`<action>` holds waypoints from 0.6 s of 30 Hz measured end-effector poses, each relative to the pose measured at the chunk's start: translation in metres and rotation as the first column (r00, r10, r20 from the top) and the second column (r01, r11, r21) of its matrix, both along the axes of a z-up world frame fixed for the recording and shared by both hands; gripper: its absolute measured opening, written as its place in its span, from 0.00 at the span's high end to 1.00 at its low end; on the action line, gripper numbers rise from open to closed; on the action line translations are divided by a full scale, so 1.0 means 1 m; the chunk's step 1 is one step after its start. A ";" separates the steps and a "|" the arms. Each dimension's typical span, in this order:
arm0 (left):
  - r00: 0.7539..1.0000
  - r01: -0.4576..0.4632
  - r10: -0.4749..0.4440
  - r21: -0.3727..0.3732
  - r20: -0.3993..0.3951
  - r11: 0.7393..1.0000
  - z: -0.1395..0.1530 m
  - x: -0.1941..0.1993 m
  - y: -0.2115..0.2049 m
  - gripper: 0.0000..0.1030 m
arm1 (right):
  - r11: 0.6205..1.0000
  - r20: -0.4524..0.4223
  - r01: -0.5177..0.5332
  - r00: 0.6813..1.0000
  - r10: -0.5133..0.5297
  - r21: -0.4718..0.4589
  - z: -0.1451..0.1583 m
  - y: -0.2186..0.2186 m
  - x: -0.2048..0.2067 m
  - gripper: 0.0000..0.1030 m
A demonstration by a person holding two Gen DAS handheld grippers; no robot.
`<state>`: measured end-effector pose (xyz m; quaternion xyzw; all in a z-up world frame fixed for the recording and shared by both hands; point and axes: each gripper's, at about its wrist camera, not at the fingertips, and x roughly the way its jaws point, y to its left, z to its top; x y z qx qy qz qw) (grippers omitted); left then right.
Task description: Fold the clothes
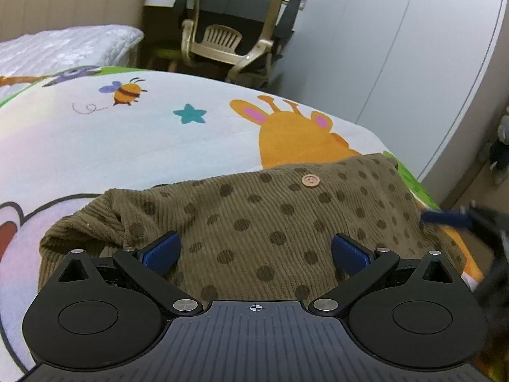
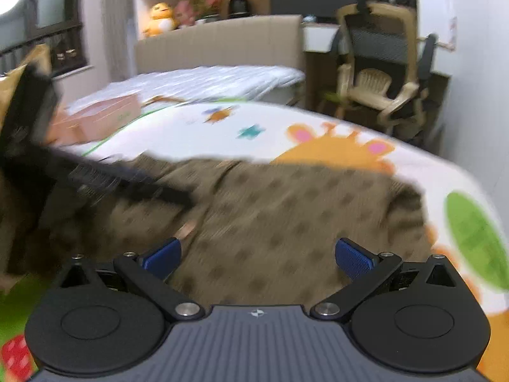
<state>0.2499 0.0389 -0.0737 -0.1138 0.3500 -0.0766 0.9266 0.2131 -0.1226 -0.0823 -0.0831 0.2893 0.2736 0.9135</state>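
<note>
An olive-brown corduroy garment [image 1: 254,216] with dark dots and a wooden button [image 1: 310,180] lies bunched on a cartoon-print bed cover [image 1: 133,146]. My left gripper [image 1: 256,251] is open just above it, jaws wide apart and empty. My right gripper [image 2: 257,256] is also open and empty over the same garment [image 2: 286,210], which looks blurred in that view. The right gripper's blue fingertip shows blurred at the right edge of the left wrist view [image 1: 445,218]. The left gripper shows as a dark blur at the left of the right wrist view [image 2: 95,175].
A beige office chair [image 1: 229,28] stands beyond the bed's far edge beside a white wardrobe [image 1: 397,41]. A white quilted mattress [image 2: 206,82] and padded headboard [image 2: 219,44] lie behind. A pink box [image 2: 101,117] sits on the bed at the left.
</note>
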 end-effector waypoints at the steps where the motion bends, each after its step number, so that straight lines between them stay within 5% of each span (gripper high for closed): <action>1: 1.000 0.001 -0.001 -0.001 0.001 1.000 0.000 0.000 0.000 0.00 | 0.999 0.013 0.035 0.999 -0.034 -0.032 0.000 0.003 0.009 0.00; 4: 1.000 0.012 -0.012 0.007 0.007 1.000 -0.001 -0.003 0.000 0.00 | 0.986 -0.035 0.111 0.993 -0.116 -0.127 -0.016 0.011 0.038 0.00; 18: 1.000 0.026 -0.026 0.002 -0.007 1.000 0.004 -0.016 0.010 0.00 | 0.986 -0.009 0.139 0.990 -0.141 -0.095 -0.027 0.011 0.038 0.00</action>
